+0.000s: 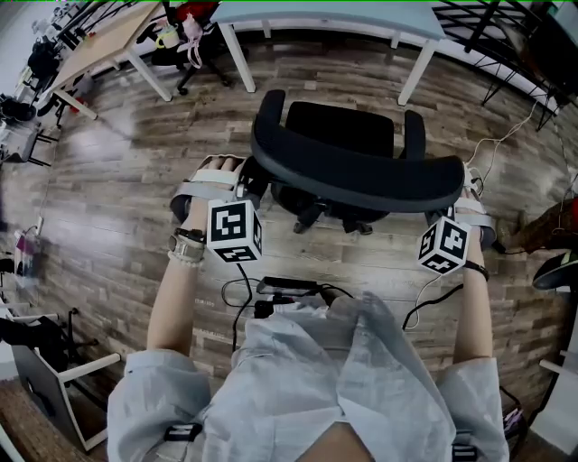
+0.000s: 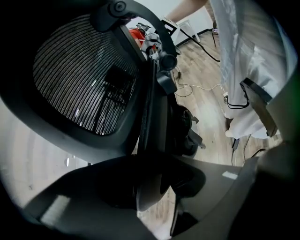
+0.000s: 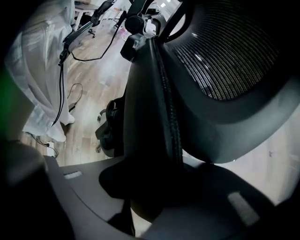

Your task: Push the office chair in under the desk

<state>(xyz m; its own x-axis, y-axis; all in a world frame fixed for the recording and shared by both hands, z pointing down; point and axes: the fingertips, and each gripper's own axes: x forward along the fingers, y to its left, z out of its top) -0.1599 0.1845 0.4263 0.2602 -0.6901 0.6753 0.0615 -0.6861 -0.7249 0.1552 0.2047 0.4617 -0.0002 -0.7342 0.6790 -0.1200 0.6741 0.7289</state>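
- Clamped on opposite end edges of backrest of office chair: left gripper, right gripper.
- Parked well short of desk, seat towards it.
- Judged gripped only; yet to roll in underneath.

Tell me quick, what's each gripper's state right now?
Left gripper: jaws shut on the chair backrest.
Right gripper: jaws shut on the chair backrest too.
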